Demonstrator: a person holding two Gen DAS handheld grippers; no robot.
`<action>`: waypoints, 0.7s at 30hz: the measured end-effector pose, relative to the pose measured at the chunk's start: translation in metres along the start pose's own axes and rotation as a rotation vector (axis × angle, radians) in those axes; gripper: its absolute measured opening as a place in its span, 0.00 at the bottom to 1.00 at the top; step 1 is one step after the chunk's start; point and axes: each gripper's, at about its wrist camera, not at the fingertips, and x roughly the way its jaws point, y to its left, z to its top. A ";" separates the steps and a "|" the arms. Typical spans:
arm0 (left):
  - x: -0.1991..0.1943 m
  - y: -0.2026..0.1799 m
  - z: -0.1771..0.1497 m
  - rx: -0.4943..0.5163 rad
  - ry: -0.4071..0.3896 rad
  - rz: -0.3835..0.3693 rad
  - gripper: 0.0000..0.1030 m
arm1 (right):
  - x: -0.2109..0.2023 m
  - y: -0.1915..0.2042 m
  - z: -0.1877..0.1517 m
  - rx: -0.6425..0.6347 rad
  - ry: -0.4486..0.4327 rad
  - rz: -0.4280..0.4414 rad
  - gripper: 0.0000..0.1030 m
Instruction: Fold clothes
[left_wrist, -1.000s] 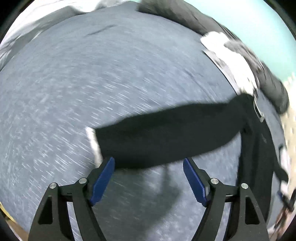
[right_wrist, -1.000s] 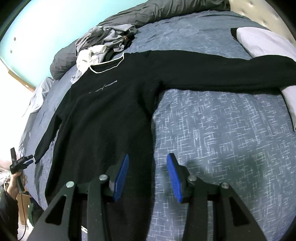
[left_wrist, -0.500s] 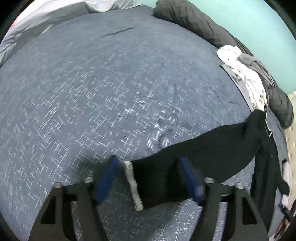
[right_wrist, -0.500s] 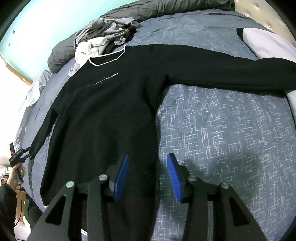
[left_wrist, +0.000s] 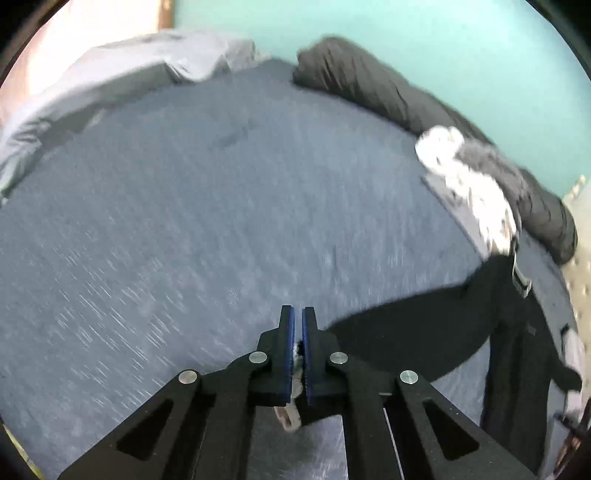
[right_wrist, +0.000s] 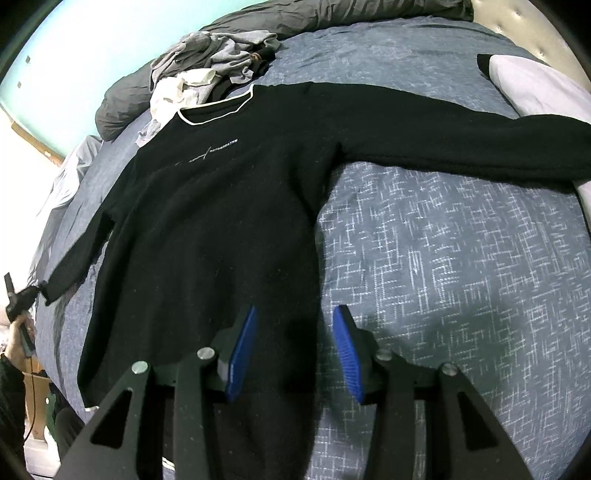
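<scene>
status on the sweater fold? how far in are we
Early. Done: the black sweater lies flat, face up on the bed, both sleeves spread out. In hand: the left hand-held gripper is shut on the left sleeve cuff; the right hand-held gripper is open over the sweater's side edge. Left: no fold shows, so both sleeves and the body remain. The pile of other clothes looks unfolded.

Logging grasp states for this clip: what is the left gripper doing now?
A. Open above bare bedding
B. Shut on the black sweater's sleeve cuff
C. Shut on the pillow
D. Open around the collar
B: the left gripper has its blue pads nearly together with the white-trimmed sleeve cuff of the black sweater pinched between them.
</scene>
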 end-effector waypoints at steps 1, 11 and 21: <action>-0.006 0.003 0.008 -0.011 -0.019 0.001 0.04 | 0.000 0.000 0.000 0.001 0.000 0.000 0.42; 0.007 0.034 0.028 -0.087 0.001 0.060 0.00 | 0.006 0.009 0.002 -0.010 0.009 0.002 0.43; 0.047 0.034 -0.012 -0.116 0.123 -0.031 0.58 | 0.012 0.018 0.006 -0.023 0.018 0.001 0.43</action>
